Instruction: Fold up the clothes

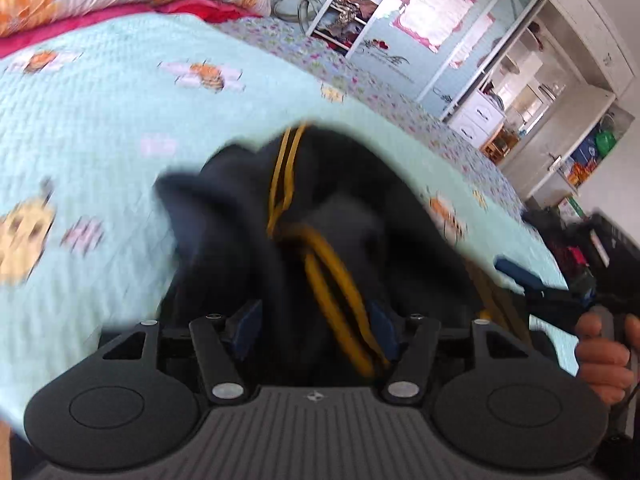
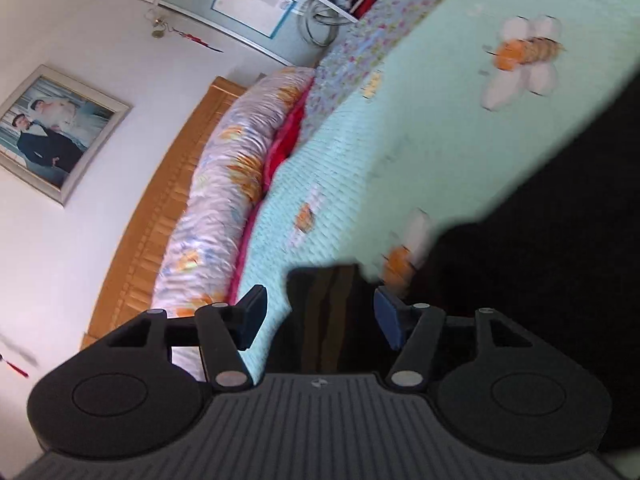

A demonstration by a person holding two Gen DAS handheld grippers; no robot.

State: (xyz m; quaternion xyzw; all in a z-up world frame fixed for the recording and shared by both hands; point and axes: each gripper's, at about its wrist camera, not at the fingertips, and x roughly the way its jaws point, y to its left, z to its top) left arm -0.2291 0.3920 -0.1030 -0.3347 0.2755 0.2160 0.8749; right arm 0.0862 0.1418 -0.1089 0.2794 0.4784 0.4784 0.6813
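While the dark navy garment with 2 yellow stripes lay bunched on the pale green quilted bedspread, the left gripper stood with its jaws apart and cloth between them, though blur hid whether the pads pressed it. The right gripper was open, a dark fold between its pads untouched on one side. Any pull could slip the loose fabric and spoil the fold.
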